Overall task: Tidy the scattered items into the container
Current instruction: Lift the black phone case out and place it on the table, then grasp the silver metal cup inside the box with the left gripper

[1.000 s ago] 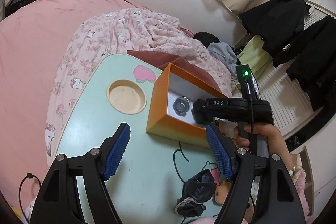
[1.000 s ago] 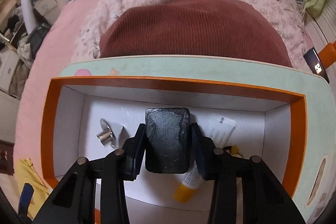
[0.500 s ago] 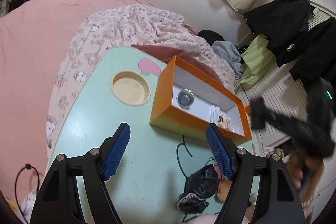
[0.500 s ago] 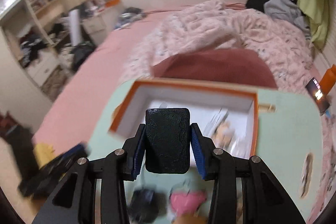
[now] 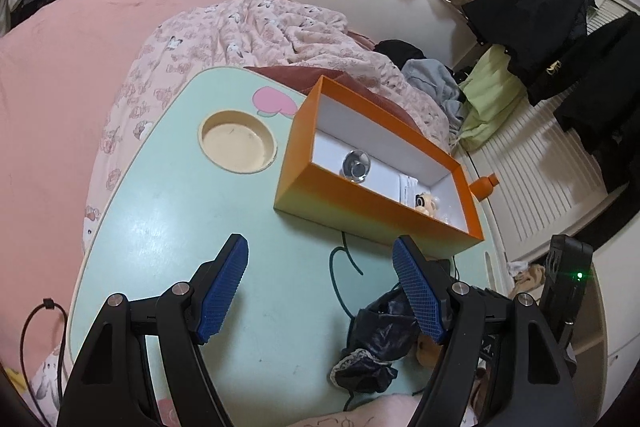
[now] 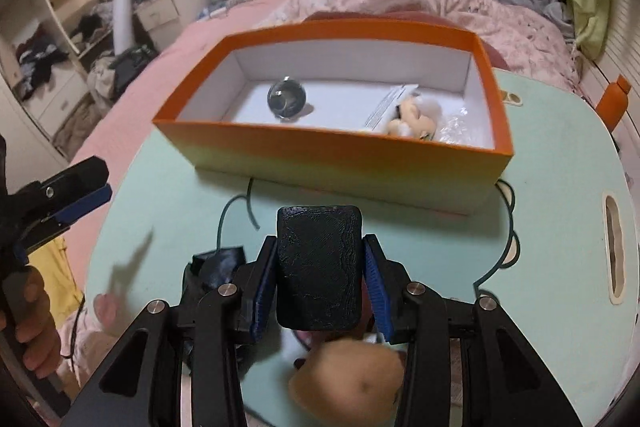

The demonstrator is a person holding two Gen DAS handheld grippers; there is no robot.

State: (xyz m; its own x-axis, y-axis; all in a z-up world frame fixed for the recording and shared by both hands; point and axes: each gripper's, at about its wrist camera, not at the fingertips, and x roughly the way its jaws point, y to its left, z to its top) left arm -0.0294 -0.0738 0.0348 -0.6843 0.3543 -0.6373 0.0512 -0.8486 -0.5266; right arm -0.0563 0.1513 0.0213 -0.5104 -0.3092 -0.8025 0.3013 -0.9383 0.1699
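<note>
An orange box (image 5: 372, 215) with a white inside stands on the mint green table (image 5: 168, 219); it also shows in the right wrist view (image 6: 320, 155). Inside lie a glass ball (image 6: 286, 98), a small plush toy (image 6: 412, 119), a paper slip and clear wrap. My left gripper (image 5: 320, 291) is open and empty above the table. My right gripper (image 6: 320, 267) is shut on a black block (image 6: 318, 267), low over the table's near edge. Under it lie a black crumpled bag (image 6: 218, 267) and a tan plush doll (image 6: 348, 383).
A round cup recess (image 5: 238, 143) is sunk in the table left of the box. An orange bottle (image 6: 612, 103) stands beyond the table's right edge. A bed with pink blankets (image 5: 60, 75) lies behind. Dark clothes hang at the right (image 5: 560, 27).
My right gripper, still shut on the black block, has pulled back out of the box and down to the table's near edge. The left gripper stayed open and rose slightly.
</note>
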